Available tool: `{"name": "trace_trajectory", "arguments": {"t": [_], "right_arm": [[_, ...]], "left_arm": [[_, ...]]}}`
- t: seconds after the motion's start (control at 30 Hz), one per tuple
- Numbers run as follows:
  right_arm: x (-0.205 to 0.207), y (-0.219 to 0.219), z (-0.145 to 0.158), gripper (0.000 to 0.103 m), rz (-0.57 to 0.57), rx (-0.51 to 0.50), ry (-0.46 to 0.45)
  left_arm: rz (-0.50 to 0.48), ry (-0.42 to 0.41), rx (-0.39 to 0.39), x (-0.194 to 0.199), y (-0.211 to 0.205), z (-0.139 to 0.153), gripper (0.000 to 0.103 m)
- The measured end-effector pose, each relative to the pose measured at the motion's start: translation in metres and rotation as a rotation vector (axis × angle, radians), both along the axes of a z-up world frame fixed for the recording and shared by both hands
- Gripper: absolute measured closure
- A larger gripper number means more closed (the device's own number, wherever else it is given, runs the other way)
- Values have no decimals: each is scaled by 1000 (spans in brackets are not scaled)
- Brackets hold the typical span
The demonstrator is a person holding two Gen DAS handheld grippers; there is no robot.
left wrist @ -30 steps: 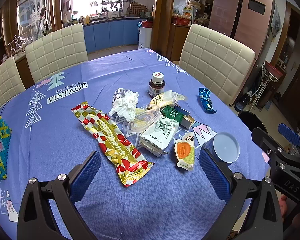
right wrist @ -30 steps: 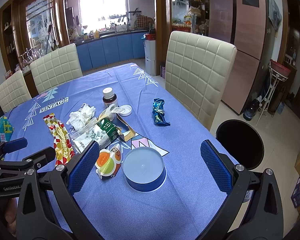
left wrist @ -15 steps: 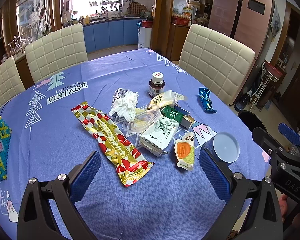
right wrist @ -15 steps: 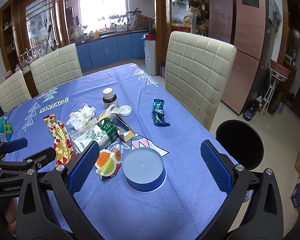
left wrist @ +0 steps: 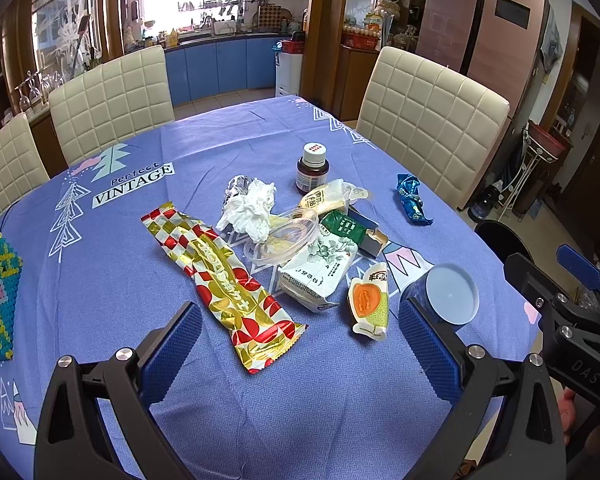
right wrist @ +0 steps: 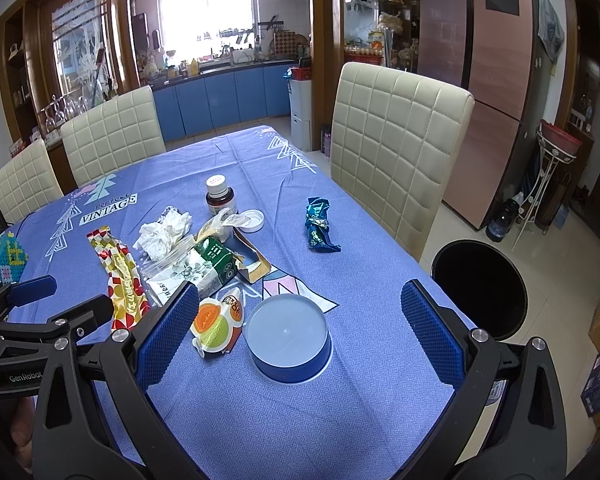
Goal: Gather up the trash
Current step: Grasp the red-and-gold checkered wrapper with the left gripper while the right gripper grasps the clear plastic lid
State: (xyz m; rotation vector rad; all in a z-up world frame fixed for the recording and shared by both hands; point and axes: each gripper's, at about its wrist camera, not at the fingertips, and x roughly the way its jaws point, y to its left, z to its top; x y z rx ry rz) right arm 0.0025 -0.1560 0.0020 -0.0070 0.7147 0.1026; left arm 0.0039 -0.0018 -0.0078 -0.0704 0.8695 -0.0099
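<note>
Your left gripper (left wrist: 300, 344) is spread wide above the table (left wrist: 340, 420), empty. Ahead lie the gold wrapper (left wrist: 224, 280), tissue (left wrist: 250, 210), white packet (left wrist: 320, 268) and melon wrapper (left wrist: 368, 304). Your right gripper (right wrist: 300, 332) is likewise spread, straddling the blue cup (right wrist: 288, 338) without contact. The bin (right wrist: 480, 288) stands on the floor, right of the table.

Dining room opening onto a kitchen. Tabletop (right wrist: 364, 208) under a blue printed cloth, ringed by cream quilted chairs (right wrist: 396, 148). Beyond: blue cabinets (right wrist: 236, 96) below a bright daylit window (right wrist: 216, 12), dark wood shelving (left wrist: 364, 20), a pink appliance, probably a refrigerator (right wrist: 496, 80), and pale tiled floor (right wrist: 560, 264).
</note>
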Motion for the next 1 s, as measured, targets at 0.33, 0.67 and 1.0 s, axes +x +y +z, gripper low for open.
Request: {"name": "trace_trajectory", "arguments": {"t": [0.33,0.67,1.0], "right_arm": [[10,3,-16,3,4,-18,47],[36,9,-56,3,18,-39,147],[67,24,-97,3,59,-88,235]], "left_arm": [[62,38,2,6,14,-23,7],[130,164,-1,30,40,-71,7],[155,267,18,72,47,-111,7]]}}
